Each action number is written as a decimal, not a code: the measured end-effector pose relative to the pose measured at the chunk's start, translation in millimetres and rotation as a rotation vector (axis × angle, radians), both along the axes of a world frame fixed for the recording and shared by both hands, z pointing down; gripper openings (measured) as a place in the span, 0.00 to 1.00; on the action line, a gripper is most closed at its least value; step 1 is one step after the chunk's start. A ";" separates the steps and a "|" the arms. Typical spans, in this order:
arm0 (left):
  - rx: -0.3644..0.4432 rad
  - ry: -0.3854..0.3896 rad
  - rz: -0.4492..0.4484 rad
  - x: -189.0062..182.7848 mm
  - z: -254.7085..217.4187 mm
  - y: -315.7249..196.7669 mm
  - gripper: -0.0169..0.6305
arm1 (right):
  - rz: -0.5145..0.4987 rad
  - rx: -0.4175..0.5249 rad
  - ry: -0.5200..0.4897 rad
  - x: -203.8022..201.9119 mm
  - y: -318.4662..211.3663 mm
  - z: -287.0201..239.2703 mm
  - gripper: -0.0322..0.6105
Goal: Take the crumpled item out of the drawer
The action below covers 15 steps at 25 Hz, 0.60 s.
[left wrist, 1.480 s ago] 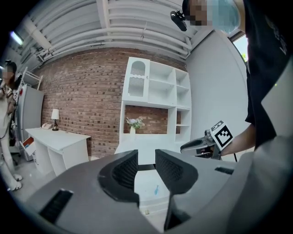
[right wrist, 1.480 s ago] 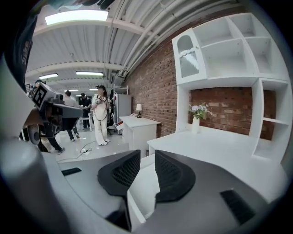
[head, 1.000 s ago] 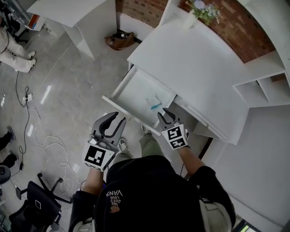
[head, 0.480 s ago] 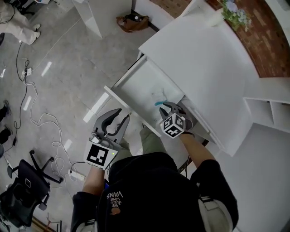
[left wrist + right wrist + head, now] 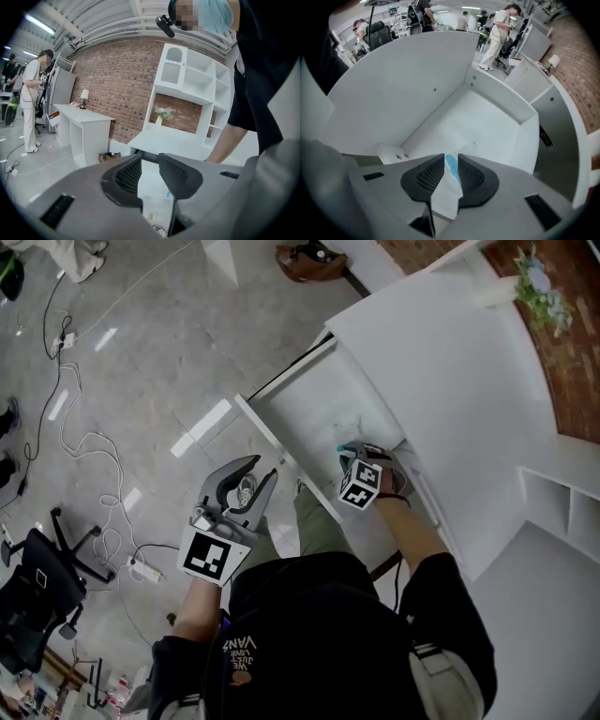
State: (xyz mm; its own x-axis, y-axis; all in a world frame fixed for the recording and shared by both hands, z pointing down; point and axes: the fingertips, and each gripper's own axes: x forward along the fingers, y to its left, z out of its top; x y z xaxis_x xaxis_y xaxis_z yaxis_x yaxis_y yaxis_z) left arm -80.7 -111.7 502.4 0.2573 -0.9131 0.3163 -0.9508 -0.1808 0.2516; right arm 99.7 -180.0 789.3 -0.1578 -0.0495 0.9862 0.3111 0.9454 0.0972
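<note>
Two grippers, three views.

Head view: the right gripper (image 5: 359,452) reaches down into the open white drawer (image 5: 314,413) of a white desk (image 5: 441,362). The crumpled item (image 5: 345,444) lies on the drawer floor directly at its tips. The left gripper (image 5: 265,468) hangs outside the drawer front, above the glossy grey floor (image 5: 141,371), so the right hand is the nearer.

Left gripper view: the left gripper (image 5: 147,161) is released. Its ribbed dark pads stand slightly apart with nothing between them.

Right gripper view: the right gripper (image 5: 451,161) is closing, with the crumpled item (image 5: 447,192) already in the gap. It appears thin, white and creased, like film or paper, with a blue strip. Its long axis runs straight ahead along the jaws, away from the gripper. A firm clamp is not yet evident. The smooth, flat drawer (image 5: 487,122) holds nothing else in view.
</note>
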 end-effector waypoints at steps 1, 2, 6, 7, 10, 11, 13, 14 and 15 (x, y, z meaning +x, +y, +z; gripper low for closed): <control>-0.004 0.003 -0.012 -2.3 2.3 0.3 0.18 | -0.036 -0.006 0.019 -0.3 0.8 4.6 0.18; -0.008 0.004 -0.023 -4.5 4.5 0.5 0.18 | -0.069 -0.015 0.037 -0.7 1.6 8.8 0.18; -0.013 0.008 -0.067 -13.8 11.9 5.2 0.17 | -0.203 -0.047 0.118 -0.9 7.2 22.6 0.17; -0.015 0.010 -0.078 -15.6 13.6 6.8 0.18 | -0.238 -0.046 0.138 0.1 7.5 26.1 0.17; -0.024 0.017 -0.106 -18.9 19.6 8.6 0.18 | -0.332 -0.034 0.184 3.4 4.7 35.5 0.17; -0.026 0.020 -0.116 -19.9 21.7 8.8 0.18 | -0.361 -0.034 0.196 4.4 4.4 38.2 0.17; -0.032 0.028 -0.137 -22.8 26.2 10.5 0.17 | -0.424 -0.044 0.217 5.8 7.0 42.5 0.17; -0.035 0.031 -0.147 -24.8 28.8 12.1 0.18 | -0.453 -0.052 0.225 6.0 9.4 44.4 0.18; -0.039 0.034 -0.157 -27.1 31.8 13.5 0.17 | -0.477 -0.059 0.232 6.1 11.3 46.6 0.19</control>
